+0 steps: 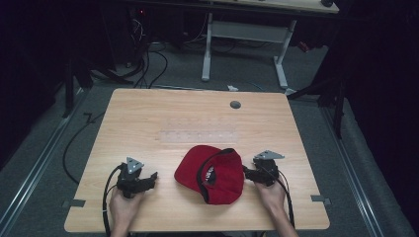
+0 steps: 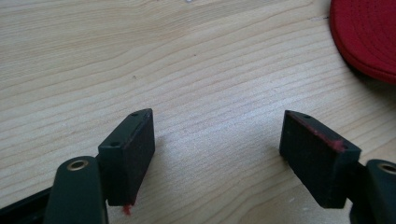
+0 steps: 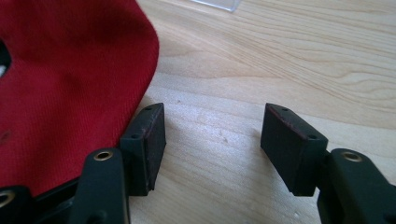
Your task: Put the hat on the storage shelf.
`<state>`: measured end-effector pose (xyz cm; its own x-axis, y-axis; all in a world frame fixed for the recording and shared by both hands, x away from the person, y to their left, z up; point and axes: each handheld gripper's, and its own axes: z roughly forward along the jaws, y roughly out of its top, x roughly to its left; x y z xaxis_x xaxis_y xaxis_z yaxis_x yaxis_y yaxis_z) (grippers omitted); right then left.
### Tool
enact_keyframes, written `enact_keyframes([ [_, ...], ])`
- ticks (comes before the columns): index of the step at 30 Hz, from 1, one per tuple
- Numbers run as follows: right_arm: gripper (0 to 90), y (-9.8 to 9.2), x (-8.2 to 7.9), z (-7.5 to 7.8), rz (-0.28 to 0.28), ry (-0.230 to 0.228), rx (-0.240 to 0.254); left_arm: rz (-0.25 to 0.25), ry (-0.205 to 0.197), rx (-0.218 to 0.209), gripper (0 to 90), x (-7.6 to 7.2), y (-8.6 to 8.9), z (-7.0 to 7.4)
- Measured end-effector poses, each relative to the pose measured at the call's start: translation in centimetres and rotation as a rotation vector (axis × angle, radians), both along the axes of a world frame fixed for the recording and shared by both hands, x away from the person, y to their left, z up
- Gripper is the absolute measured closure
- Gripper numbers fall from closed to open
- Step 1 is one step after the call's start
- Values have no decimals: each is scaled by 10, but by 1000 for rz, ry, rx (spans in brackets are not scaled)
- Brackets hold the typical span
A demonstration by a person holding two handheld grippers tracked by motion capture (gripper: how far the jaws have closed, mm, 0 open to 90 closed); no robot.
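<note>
A red cap [image 1: 212,175] with a black inner band lies upside down on the wooden table [image 1: 148,113], near its front edge. Left of the cap, my left gripper [image 1: 153,177] points toward it with a gap of bare wood between. Its jaws [image 2: 217,135] stand open with nothing between them, and the cap's brim [image 2: 369,37] shows at the top right. My right gripper [image 1: 245,172] sits at the cap's right side. It is open [image 3: 212,135] over bare wood, and its left jaw lies right beside the edge of the red fabric [image 3: 70,84].
A clear flat plastic piece [image 1: 197,132] lies on the table behind the cap, its corner [image 3: 215,3] in the right gripper view. A grey round plug [image 1: 235,104] sits near the far edge. A white desk frame [image 1: 244,44] and cables stand on the floor beyond.
</note>
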<state>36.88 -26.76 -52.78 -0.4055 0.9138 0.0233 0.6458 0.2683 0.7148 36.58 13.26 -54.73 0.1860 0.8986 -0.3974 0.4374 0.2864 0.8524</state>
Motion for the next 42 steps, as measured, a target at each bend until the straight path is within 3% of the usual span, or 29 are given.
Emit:
enact_keyframes([
  [12, 409, -8, -16, 17, -9, -58, 35, 4, 2, 1, 261, 0, 0, 0],
  [17, 372, -8, -24, 27, 29, -100, 91, 4, 2, 1, 261, 0, 0, 0],
  [20, 360, -5, -25, 32, 49, -105, 94, 4, 2, 1, 261, 0, 0, 0],
  [33, 297, 24, -3, 43, 141, -82, 89, 0, 3, 4, 251, 1, 0, 0],
  [42, 291, 45, 20, 40, 193, -32, 100, -1, 4, 4, 249, 0, 0, 0],
])
